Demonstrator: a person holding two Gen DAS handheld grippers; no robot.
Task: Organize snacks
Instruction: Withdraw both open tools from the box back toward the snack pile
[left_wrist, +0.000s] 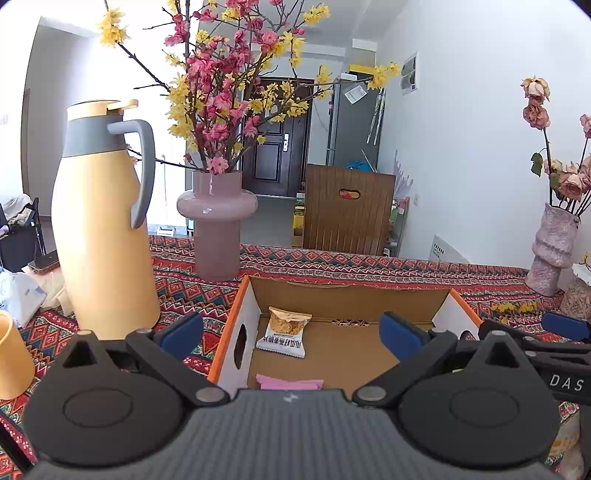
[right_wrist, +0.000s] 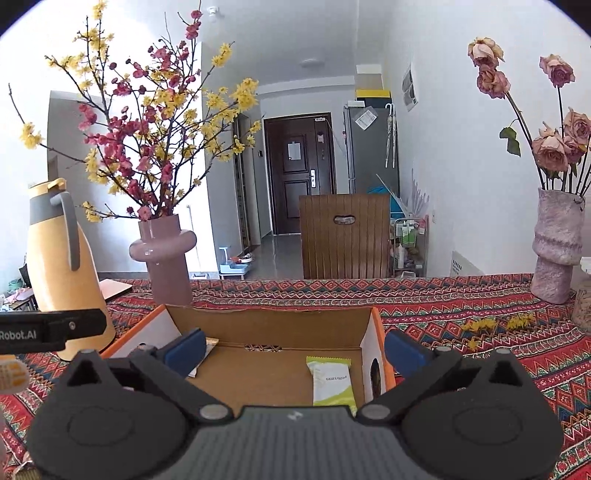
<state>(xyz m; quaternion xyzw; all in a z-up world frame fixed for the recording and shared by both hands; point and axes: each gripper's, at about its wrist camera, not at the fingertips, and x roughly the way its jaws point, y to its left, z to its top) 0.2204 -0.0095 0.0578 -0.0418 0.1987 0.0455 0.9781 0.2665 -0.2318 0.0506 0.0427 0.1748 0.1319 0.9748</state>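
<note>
Your left gripper (left_wrist: 291, 334) and right gripper (right_wrist: 295, 350) both gape empty over the box (left_wrist: 236, 306). Readable: "DAS" and "Robot.AI" on gripper bodies; the green packet (right_wrist: 330, 382) has small unreadable print.

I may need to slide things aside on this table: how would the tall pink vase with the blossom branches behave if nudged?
The pink vase would probably tip rather than slide: it is narrow, and its branches spread high and wide. Its glossy surface suggests glass or ceramic, so likely fragile. The patterned tablecloth may bunch and catch its base.

Open-topped box (left_wrist: 369, 291); thermos (left_wrist: 99, 236) perhaps close
</note>
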